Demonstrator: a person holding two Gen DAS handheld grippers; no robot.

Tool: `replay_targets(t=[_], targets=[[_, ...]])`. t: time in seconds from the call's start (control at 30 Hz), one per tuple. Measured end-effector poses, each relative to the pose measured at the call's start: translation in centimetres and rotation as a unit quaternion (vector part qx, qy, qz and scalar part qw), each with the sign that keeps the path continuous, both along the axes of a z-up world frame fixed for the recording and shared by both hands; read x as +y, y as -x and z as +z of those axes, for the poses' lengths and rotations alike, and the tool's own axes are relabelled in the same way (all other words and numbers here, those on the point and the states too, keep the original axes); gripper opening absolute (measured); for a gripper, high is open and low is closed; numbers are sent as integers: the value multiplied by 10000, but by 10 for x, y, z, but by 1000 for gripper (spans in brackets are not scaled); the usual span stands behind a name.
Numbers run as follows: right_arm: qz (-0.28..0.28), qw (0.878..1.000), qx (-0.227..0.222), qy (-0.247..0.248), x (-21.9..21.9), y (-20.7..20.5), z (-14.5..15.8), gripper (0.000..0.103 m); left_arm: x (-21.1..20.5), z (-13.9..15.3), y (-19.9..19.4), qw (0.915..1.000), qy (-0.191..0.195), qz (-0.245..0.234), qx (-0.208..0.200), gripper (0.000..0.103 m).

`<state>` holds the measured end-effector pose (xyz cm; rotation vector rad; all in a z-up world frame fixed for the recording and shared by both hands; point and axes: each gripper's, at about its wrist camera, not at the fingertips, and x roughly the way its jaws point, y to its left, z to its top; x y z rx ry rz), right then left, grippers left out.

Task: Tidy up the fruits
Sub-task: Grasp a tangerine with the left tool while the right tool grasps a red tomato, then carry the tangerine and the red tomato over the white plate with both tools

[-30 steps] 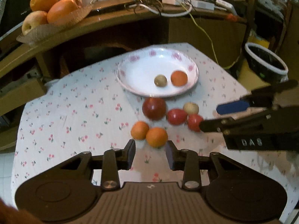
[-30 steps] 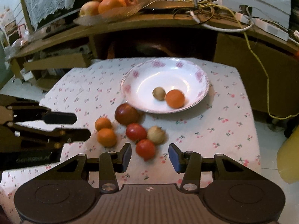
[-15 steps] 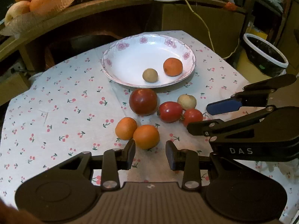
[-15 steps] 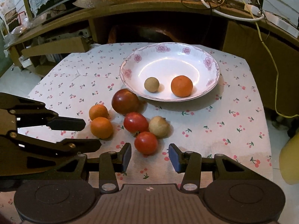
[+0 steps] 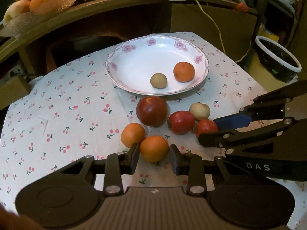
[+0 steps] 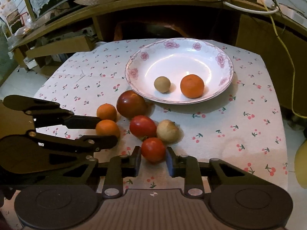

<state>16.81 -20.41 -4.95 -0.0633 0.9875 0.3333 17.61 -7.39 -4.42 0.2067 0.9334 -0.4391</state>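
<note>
On the worktop (image 6: 239, 134), my right hand-held gripper (image 6: 153, 160) has just been closing and now pinches the nearest red tomato (image 6: 153, 149). My left hand-held gripper (image 5: 154, 158) sits narrow around an orange (image 5: 154, 148), pads seemingly touching. A flowered plate (image 6: 220, 57) behind holds two fruits.

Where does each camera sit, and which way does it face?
Left wrist: on the left gripper, facing down and forward at a round orange fruit between its fingers; the right gripper shows at right.
Right wrist: on the right gripper, facing down and forward; its jaws have just been closing on a small red tomato; the left gripper shows at left.
Shared: white flowered plate, cherry-print tablecloth.
</note>
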Motion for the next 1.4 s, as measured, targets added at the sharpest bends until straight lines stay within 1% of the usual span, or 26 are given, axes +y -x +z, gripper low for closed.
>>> replay_targets(t=[0.17, 0.33, 0.53, 0.73, 0.93, 1.13, 1.3, 1.4], targets=[[63, 9999, 1, 91, 2, 2, 1, 27, -1, 2, 4, 9999, 12, -137, 32, 38], [110, 9999, 28, 114, 0, 9, 5, 27, 0, 8, 20, 9993, -18, -379, 51, 38], [201, 9997, 82, 128, 0, 33, 11, 27, 6, 17, 48, 9979, -69, -641, 51, 38], [164, 9996, 162, 170, 4, 58, 14, 27, 17, 14, 64, 9976, -85, -679, 135, 38], [213, 9993, 215, 231, 14, 77, 12, 28, 22, 6, 69, 9972, -138, -693, 247, 38], [222, 9989, 312, 263, 14, 74, 5, 29, 22, 4, 68, 9967, -180, -753, 231, 38], [291, 9988, 284, 259, 14, 74, 5, 30, 22, 1, 67, 9960, -230, -806, 309, 39], [338, 9985, 314, 296, 15, 75, 4, 34, 20, -1, 66, 9956, -274, -841, 323, 40]])
